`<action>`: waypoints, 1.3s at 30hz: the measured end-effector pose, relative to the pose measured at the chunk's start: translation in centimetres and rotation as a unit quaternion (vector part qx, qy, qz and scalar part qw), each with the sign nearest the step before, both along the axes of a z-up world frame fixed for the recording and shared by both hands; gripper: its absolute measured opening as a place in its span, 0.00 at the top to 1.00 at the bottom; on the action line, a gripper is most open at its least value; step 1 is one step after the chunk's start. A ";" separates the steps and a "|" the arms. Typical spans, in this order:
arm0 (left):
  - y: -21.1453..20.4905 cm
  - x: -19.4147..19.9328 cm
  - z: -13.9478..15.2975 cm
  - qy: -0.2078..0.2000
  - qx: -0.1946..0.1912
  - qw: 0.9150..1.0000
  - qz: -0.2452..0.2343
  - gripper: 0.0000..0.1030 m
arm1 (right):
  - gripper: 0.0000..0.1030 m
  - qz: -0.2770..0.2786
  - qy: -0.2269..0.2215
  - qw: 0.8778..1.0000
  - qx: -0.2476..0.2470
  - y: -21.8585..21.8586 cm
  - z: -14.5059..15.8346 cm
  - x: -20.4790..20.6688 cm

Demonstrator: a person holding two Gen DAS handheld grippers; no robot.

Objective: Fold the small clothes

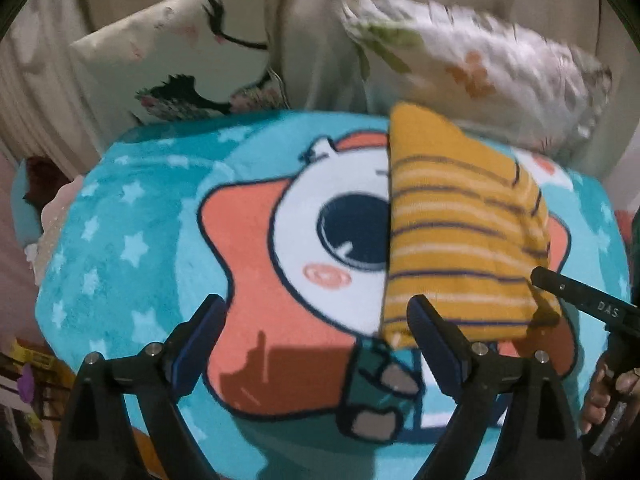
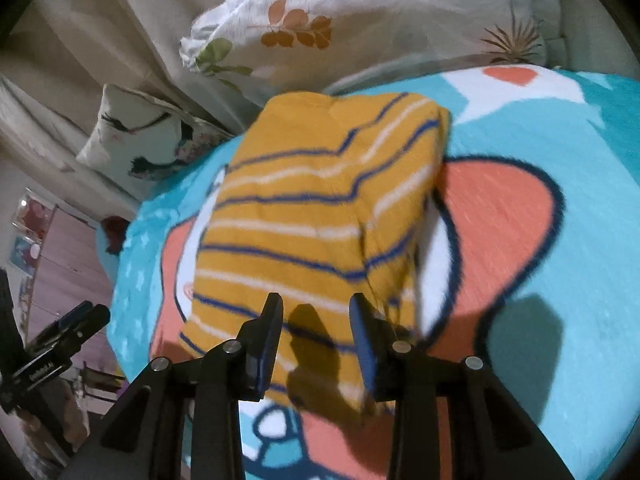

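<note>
A small yellow garment [image 1: 460, 232] with blue and white stripes lies folded on a turquoise cartoon blanket [image 1: 132, 240]. My left gripper [image 1: 316, 312] is open and empty, just left of the garment's near corner. In the right wrist view the garment [image 2: 312, 216] lies straight ahead. My right gripper [image 2: 316, 308] is open above its near edge, with nothing between the fingers. The right gripper also shows at the right edge of the left wrist view [image 1: 580, 300].
A pillow with an eyelash print [image 1: 188, 52] and a leaf-print pillow [image 2: 360, 20] lean against beige curtains behind the blanket. The left gripper shows at the left edge of the right wrist view [image 2: 68, 328]. Cluttered room beyond the blanket's left edge.
</note>
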State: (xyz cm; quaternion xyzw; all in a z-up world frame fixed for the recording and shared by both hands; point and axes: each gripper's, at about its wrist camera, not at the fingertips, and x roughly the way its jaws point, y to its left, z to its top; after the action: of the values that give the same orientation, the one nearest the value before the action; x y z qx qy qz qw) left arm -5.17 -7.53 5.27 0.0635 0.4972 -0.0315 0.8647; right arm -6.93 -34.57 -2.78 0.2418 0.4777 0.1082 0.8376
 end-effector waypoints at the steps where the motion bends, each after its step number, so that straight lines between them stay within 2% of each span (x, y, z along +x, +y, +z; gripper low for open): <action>1: -0.3 -0.1 -0.2 0.003 0.004 1.000 -0.006 0.12 | 0.65 -0.002 0.005 1.000 -0.003 0.1 -0.2 -0.4; 4: -0.7 -0.5 -0.6 0.010 0.000 1.000 -0.028 0.12 | 0.65 -0.020 0.018 1.000 0.001 -0.2 -0.9 -2.4; 6: -0.7 -0.8 -0.8 0.011 -0.001 0.999 -0.043 0.12 | 0.60 -0.046 0.028 0.998 -0.024 -0.4 -0.9 -3.5; 9: -0.2 -1.4 -1.2 0.017 -0.008 0.998 -0.055 0.12 | 0.60 -0.085 0.033 0.995 -0.042 -1.2 0.0 -5.2; 13: 0.8 -2.6 -1.4 0.021 -0.012 0.998 -0.064 0.12 | 0.60 -0.089 -0.014 0.992 -0.084 0.2 4.0 -5.4; 17: 1.8 -3.6 -1.5 0.028 -0.008 0.997 -0.066 0.12 | 0.60 -0.068 -0.049 0.992 -0.097 3.3 5.7 -2.4; 20: 2.5 -4.4 -1.6 0.032 0.004 0.998 -0.059 0.12 | 0.60 -0.042 -0.055 0.995 -0.075 5.4 5.3 0.6; 22: 2.8 -4.9 -1.7 0.036 0.009 0.998 -0.057 0.12 | 0.60 -0.041 -0.032 0.997 -0.048 5.7 3.7 2.7; 24: 3.3 -5.4 -1.9 0.038 0.014 0.998 -0.055 0.12 | 0.60 -0.057 -0.001 0.997 -0.042 5.1 1.6 4.2; 26: 3.8 -5.7 -2.1 0.042 0.017 0.998 -0.054 0.11 | 0.71 -0.079 0.016 0.996 -0.042 3.6 0.1 4.6; 28: 4.3 -5.8 -2.5 0.047 0.019 0.997 -0.052 0.12 | 0.77 -0.093 0.017 0.995 -0.023 2.2 -0.1 3.9; 31: 4.5 -5.5 -3.0 0.055 0.018 0.997 -0.052 0.12 | 0.74 -0.103 0.021 0.993 -0.048 2.1 0.8 2.8; 36: 3.5 -4.3 -3.1 0.061 0.007 0.996 -0.062 0.11 | 0.71 -0.087 -0.009 0.992 -0.090 3.8 3.6 1.8; 39: 2.4 -3.8 -3.2 0.062 0.006 0.995 -0.073 0.12 | 0.71 -0.065 -0.005 0.993 -0.100 4.5 3.0 2.3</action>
State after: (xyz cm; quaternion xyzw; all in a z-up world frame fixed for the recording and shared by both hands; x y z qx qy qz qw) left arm -8.93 -5.16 2.04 0.1026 0.5437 -0.0953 0.8275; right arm -4.65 -30.05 0.21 0.1874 0.4653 0.0062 0.8650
